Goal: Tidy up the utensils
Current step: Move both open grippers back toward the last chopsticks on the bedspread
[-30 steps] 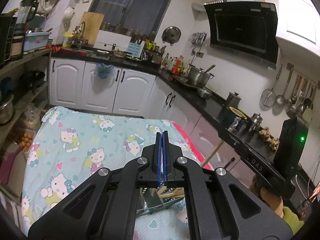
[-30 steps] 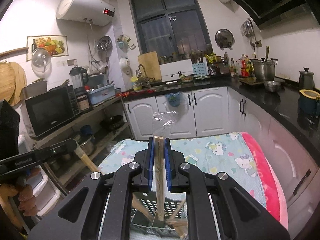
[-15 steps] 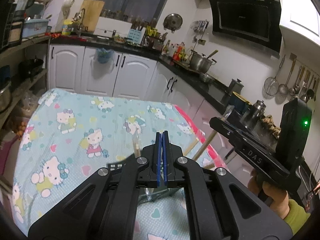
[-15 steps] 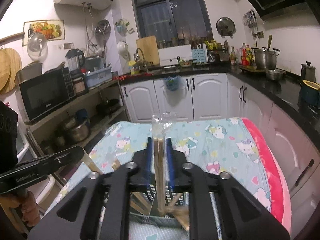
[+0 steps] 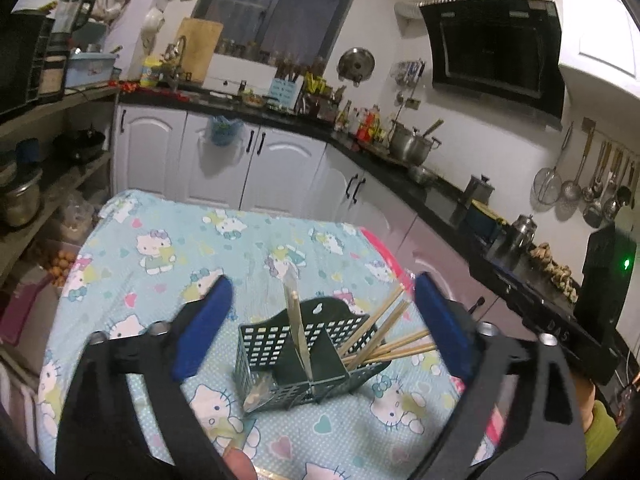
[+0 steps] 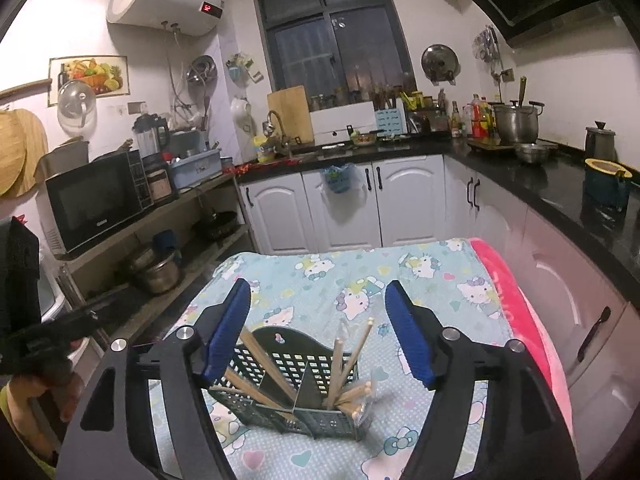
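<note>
Since earlier frame: both grippers went from clamped to spread wide; right one let go of chopsticks.
Table under Hello Kitty cloth.
Green perforated utensil caddy stands on cloth, between fingers of both grippers.
Left gripper: jaws apart, holding nothing.
Right gripper: jaws apart, holding nothing.
Wooden chopsticks lean in caddy compartments.

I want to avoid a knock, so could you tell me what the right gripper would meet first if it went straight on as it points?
Probably the chopsticks standing in the green basket, which sits between the open right gripper fingers; depth is hard to judge.
</note>
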Demonstrator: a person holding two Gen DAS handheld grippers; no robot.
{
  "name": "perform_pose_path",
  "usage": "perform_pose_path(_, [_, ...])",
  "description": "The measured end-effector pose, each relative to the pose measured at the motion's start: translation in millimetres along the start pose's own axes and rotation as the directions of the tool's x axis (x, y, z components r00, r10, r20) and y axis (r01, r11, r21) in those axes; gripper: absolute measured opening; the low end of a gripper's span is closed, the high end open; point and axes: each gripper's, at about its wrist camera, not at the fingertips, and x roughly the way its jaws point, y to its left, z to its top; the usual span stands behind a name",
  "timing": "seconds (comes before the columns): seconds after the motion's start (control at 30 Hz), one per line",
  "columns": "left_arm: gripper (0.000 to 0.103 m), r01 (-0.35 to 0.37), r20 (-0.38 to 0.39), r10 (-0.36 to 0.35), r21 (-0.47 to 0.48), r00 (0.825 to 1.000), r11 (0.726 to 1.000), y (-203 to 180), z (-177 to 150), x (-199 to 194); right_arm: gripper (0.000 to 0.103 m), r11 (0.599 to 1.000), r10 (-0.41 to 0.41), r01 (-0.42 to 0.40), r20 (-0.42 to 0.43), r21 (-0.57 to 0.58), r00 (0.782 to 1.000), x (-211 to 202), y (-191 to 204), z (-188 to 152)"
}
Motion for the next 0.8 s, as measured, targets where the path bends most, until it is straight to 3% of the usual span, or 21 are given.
perform_pose_path(0.03, [0.092, 0.001, 0.014, -0.001, -0.001, 1.0, 1.0, -0.4, 0.8, -5.7, 0.073, 1.0, -0.002, 0.002, 0.003, -0.005, 1.0, -3.2, -0.1, 0.2])
perform_pose_path(0.27, [0.092, 0.008, 0.054, -0.007, -0.007, 0.999, 1.0, -0.9, -3.8, -36.8, 0.081, 0.999, 0.018, -0.017, 0.009, -0.052, 1.0, -33.0, 4.6, -12.0])
perform_pose_path(0.8, [0.092, -0.008, 0.009, 0.009, -0.035, 1.0, 0.999, 9.4, -58.8, -76.6, 0.083, 0.992, 0.056, -0.063, -0.061, -0.11, 0.997, -71.2, 24.3, -61.2])
